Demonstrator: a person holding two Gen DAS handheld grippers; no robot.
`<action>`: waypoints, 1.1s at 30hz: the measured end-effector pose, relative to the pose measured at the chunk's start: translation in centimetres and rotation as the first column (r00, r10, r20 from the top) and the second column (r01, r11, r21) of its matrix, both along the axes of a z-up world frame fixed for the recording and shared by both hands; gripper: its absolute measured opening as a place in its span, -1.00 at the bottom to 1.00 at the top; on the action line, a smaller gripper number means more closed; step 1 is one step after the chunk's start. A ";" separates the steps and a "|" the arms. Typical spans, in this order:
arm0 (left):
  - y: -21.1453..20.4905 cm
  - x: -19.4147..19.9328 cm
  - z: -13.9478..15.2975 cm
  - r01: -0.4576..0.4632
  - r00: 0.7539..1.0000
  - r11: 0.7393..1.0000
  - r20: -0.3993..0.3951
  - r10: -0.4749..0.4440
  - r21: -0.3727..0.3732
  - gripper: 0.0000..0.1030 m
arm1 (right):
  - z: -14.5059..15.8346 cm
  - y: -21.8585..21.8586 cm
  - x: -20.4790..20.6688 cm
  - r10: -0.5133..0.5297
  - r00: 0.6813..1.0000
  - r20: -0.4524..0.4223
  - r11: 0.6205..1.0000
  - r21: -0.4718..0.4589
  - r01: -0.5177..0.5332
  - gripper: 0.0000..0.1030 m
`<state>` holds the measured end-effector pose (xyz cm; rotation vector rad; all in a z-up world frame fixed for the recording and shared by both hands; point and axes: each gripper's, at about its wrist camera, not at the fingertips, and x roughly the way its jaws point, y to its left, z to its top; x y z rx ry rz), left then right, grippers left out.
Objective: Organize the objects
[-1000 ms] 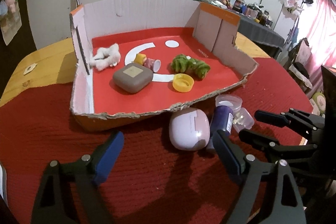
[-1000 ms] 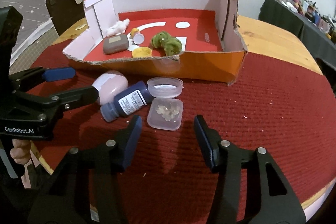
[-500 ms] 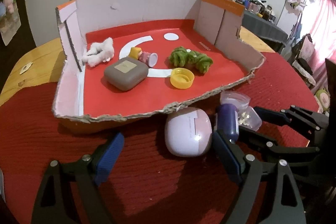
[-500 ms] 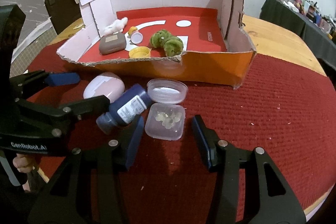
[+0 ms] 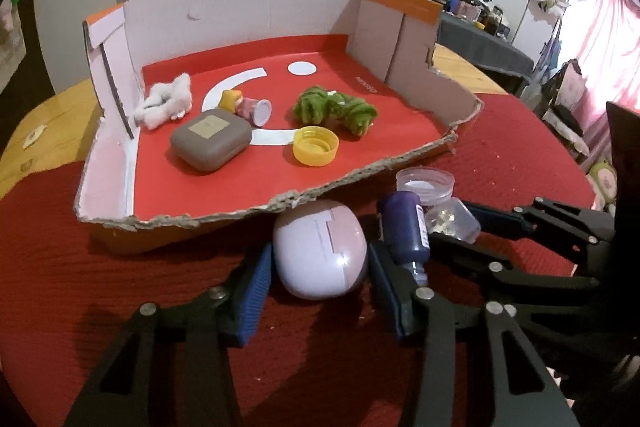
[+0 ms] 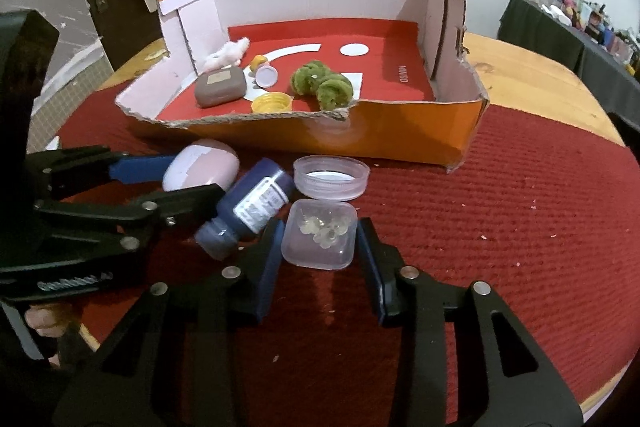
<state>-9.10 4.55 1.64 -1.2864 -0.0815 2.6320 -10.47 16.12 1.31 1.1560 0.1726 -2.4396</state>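
Note:
A pink egg-shaped case (image 5: 320,247) lies on the red cloth just in front of the cardboard box (image 5: 360,179). My left gripper (image 5: 320,253) has its jaws closing around the case, and both blue pads touch its sides. A small clear box (image 6: 320,239) with clear beads inside lies with its round lid (image 6: 332,177) flipped open. My right gripper (image 6: 320,227) is closing on this clear box, with a pad against each side. A dark blue bottle (image 6: 252,203) lies on its side between the two grippers, against my left gripper's nearer finger.
The torn cardboard box (image 6: 400,139) holds a brown case (image 5: 210,139), a yellow cap (image 5: 316,147), a green fuzzy toy (image 5: 336,107), a white fluffy toy (image 5: 164,99) and a small figure (image 5: 248,107). The red cloth (image 6: 520,211) stretches to the right. A hand (image 6: 44,319) holds the left gripper.
The left jaws have narrowed from wide open onto the pink case. The right jaws have narrowed onto the clear box. The blue bottle has shifted slightly between the two grippers.

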 end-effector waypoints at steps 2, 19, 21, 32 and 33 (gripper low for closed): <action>-0.2 0.1 0.1 -0.002 1.000 1.000 0.004 0.002 0.012 -0.02 | 0.1 0.0 0.2 0.006 1.000 0.004 1.000 -0.009 -0.006 -0.31; -4.5 0.8 0.7 -0.096 0.995 0.994 0.000 0.096 0.054 -0.02 | 1.0 -1.1 1.4 0.043 0.999 0.006 0.998 -0.046 -0.042 -0.34; -4.3 1.0 0.8 -0.087 0.996 0.995 -0.002 0.087 0.049 -0.02 | 1.0 -1.2 1.6 0.044 0.999 0.008 0.998 -0.043 -0.044 -0.35; -3.3 1.9 1.6 -0.044 0.999 0.997 -0.025 0.046 0.056 -0.03 | 2.6 -1.1 2.0 0.050 0.999 -0.022 0.996 -0.068 -0.051 -0.38; -3.2 2.0 1.8 -0.040 0.999 0.998 -0.029 0.041 0.056 -0.03 | 2.6 -1.1 2.0 0.052 0.998 -0.022 0.996 -0.072 -0.053 -0.38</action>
